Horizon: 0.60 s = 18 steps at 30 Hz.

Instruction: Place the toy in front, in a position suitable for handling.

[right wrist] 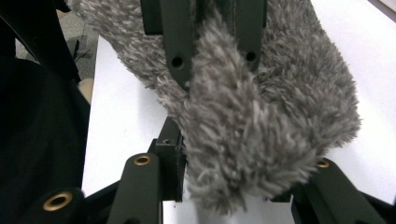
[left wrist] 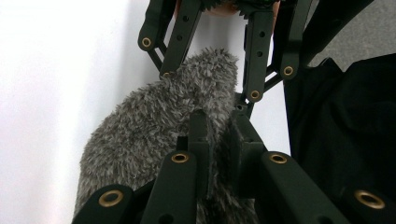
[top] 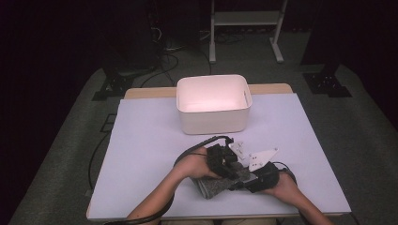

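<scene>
A grey fuzzy cloth (top: 211, 186) lies bunched near the table's front edge, between the person's two hands. My left gripper (top: 233, 174) reaches in from the left and is shut on a fold of it. In the left gripper view its jaws (left wrist: 218, 123) pinch the pile tightly. My right gripper (top: 240, 183) comes in from the right, facing the left one. In the right gripper view a thick roll of the cloth (right wrist: 289, 93) sits packed between its jaws (right wrist: 243, 158). The left gripper (right wrist: 214, 51) clamps the same roll just beyond.
A white bin (top: 212, 123) stands at the back middle of the white table top (top: 141, 140); I see nothing in it. The table's front edge is close behind both hands. Cables trail from the grippers, and dark clothing sits beside the cloth.
</scene>
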### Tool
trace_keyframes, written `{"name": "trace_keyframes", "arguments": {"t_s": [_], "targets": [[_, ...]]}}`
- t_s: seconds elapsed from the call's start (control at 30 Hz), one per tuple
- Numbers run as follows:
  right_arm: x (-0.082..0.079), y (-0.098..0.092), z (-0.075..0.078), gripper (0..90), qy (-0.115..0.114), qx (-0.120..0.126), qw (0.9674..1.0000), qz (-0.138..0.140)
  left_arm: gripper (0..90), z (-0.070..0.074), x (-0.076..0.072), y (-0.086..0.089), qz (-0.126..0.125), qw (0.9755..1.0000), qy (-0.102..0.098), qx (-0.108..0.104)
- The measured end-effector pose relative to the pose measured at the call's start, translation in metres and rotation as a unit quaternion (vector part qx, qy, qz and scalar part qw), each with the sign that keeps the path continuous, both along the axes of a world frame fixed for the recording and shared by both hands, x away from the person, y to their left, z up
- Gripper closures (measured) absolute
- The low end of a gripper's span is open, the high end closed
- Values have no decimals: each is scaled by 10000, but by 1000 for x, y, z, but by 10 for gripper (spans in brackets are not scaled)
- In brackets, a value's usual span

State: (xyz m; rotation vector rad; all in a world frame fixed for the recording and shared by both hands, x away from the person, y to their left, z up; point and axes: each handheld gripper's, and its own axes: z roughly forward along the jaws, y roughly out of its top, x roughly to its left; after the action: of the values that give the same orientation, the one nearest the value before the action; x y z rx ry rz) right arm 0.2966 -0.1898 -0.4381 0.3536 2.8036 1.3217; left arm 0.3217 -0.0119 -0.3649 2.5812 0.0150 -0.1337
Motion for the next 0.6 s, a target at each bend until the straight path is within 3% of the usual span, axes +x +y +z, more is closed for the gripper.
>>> {"name": "trace_keyframes", "arguments": {"t_s": [0.2,0.3,0.47,0.6], "targets": [[-1,1,1,572,-28,-40,10000,10,815,0,0,23,60,9999,-121,-29],[0,1,1,572,-46,-41,10000,25,813,0,2,43,266,9996,-115,12],[1,0,1,572,0,-23,10000,22,808,0,3,80,609,9980,-83,-124],[2,0,1,572,16,-12,10000,25,805,-1,4,92,718,9972,-90,-188]]}}
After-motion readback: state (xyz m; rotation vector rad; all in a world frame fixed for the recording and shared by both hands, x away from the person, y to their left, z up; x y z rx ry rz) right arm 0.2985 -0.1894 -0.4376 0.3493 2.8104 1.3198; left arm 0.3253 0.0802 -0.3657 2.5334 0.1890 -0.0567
